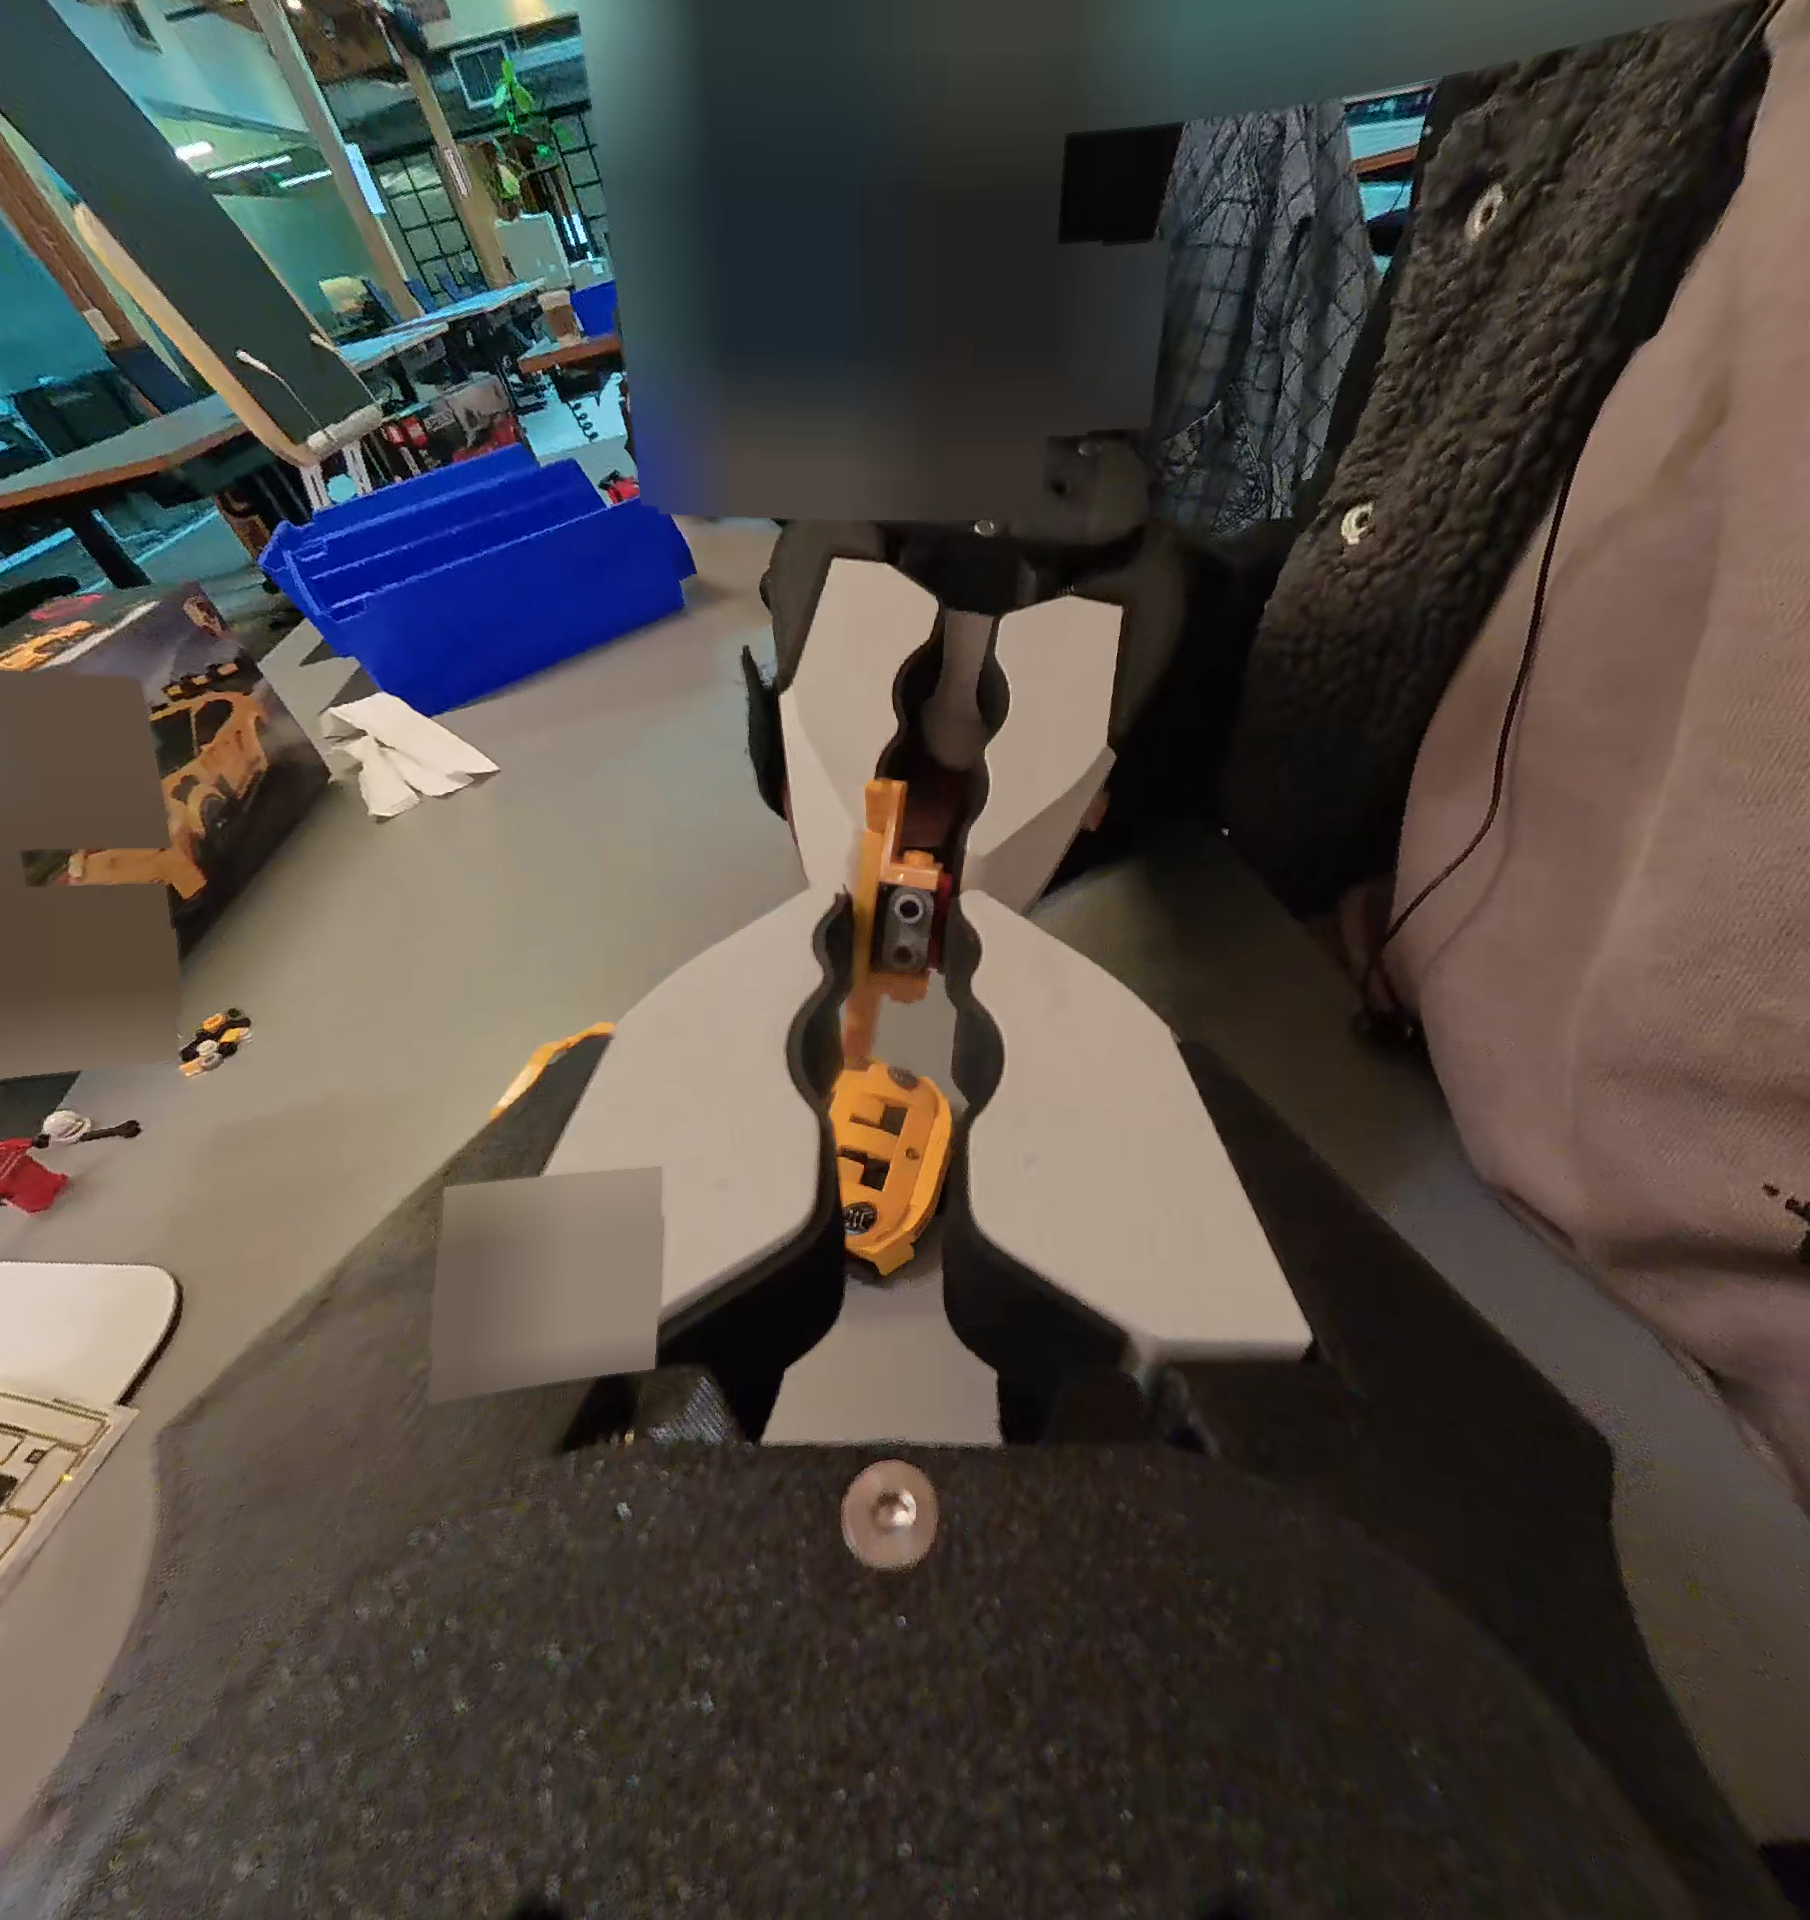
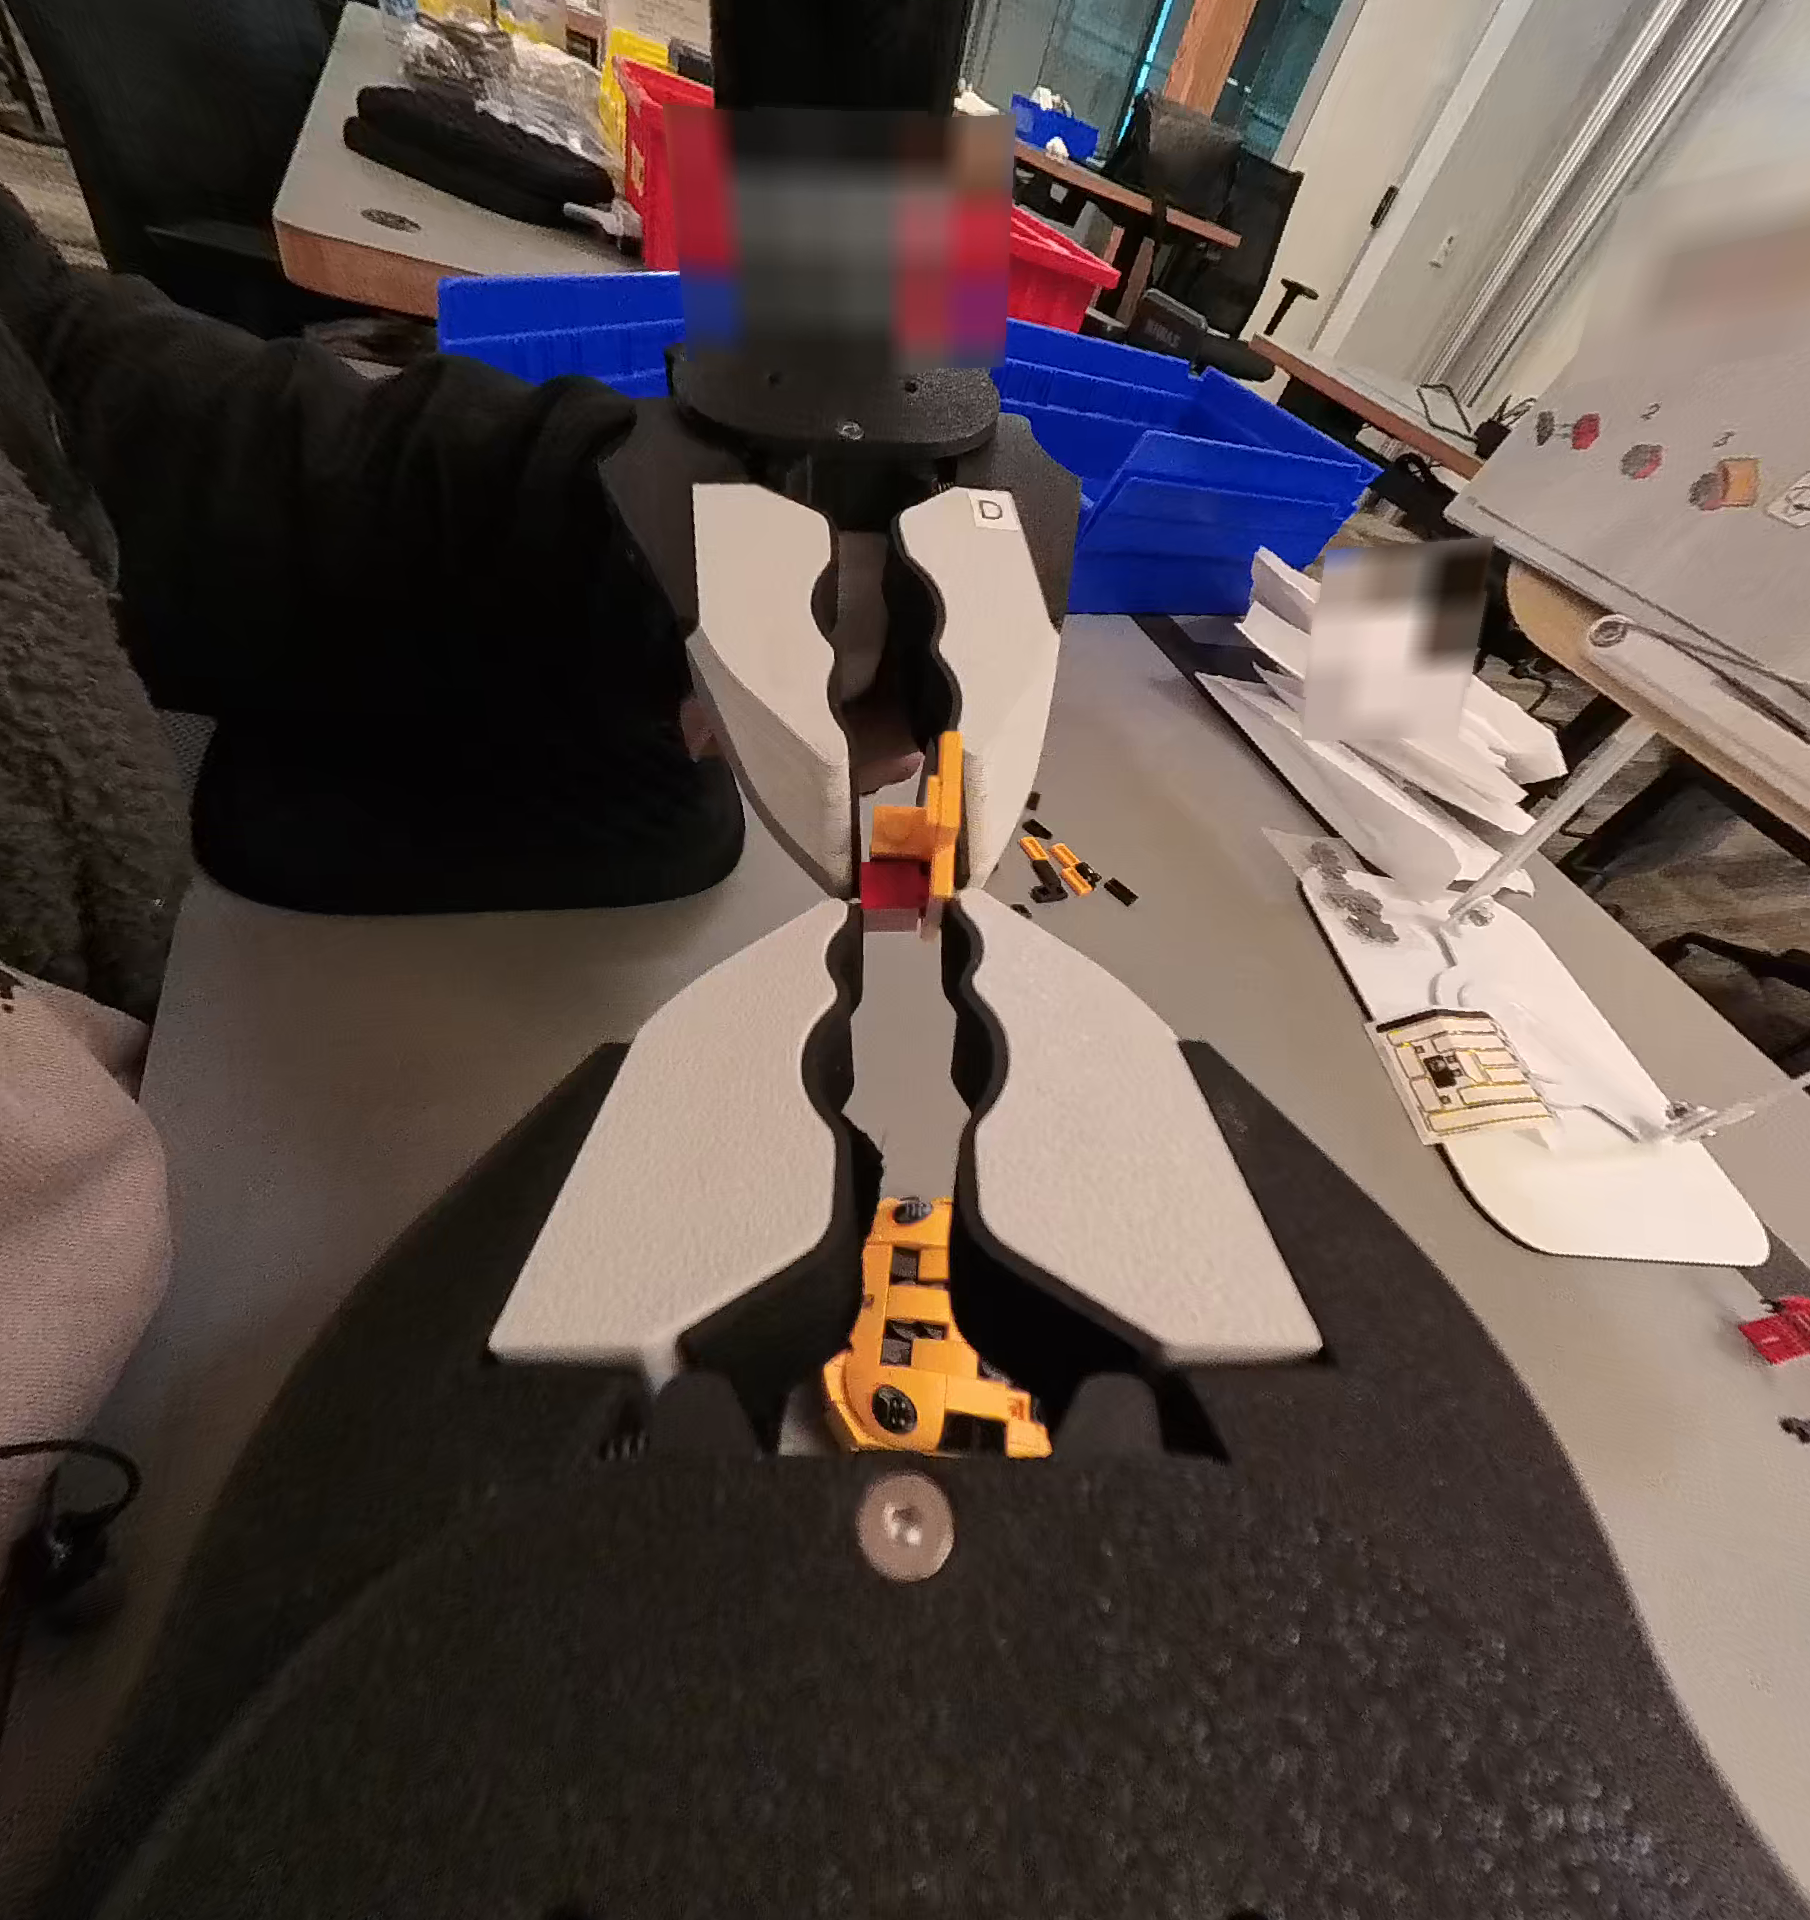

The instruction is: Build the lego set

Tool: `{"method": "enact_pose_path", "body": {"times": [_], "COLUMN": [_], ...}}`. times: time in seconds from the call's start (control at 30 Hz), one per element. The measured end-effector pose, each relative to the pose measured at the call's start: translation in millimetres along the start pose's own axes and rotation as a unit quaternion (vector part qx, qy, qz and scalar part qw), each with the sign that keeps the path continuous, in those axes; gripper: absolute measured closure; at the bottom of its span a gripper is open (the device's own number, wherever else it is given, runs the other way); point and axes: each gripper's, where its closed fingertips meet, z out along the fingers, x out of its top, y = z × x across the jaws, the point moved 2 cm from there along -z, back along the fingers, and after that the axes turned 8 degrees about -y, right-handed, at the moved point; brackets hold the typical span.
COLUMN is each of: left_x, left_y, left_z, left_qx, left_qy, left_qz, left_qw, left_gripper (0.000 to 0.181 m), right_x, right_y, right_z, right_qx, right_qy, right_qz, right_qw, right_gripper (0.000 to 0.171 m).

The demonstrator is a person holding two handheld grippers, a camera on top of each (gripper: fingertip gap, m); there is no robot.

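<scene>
2 grippers meet tip to tip above the grey table [image 2: 361, 1039] — a small lego piece sits between them.

The left gripper [image 1: 896, 935] has its fingers narrow, pinching an orange lego assembly [image 1: 885, 914] with a dark grey and red brick on it. The right gripper [image 2: 896, 925] faces it, fingers narrow, their tips at the red brick [image 2: 893, 888]; whether they grip it I cannot tell. Below lies the orange lego car [image 2: 922, 1351] — near it, blue bins [image 1: 485, 571], a red minifigure [image 1: 13, 1169] and loose small pieces [image 2: 1072, 868].
</scene>
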Motion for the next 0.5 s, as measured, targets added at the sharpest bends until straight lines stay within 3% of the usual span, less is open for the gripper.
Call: {"method": "enact_pose_path", "body": {"times": [0.5], "left_x": [1], "left_y": [10], "left_z": [0], "left_qx": [0.001], "left_qy": [0.055], "left_qz": [-0.002], "left_qw": [0.998], "left_gripper": [0.166], "right_x": [2], "right_y": [-8], "right_z": [-3], "right_qx": [0.038], "right_qy": [0.028], "right_qz": [0.008], "right_qw": [0.999], "right_gripper": [0.157]}}
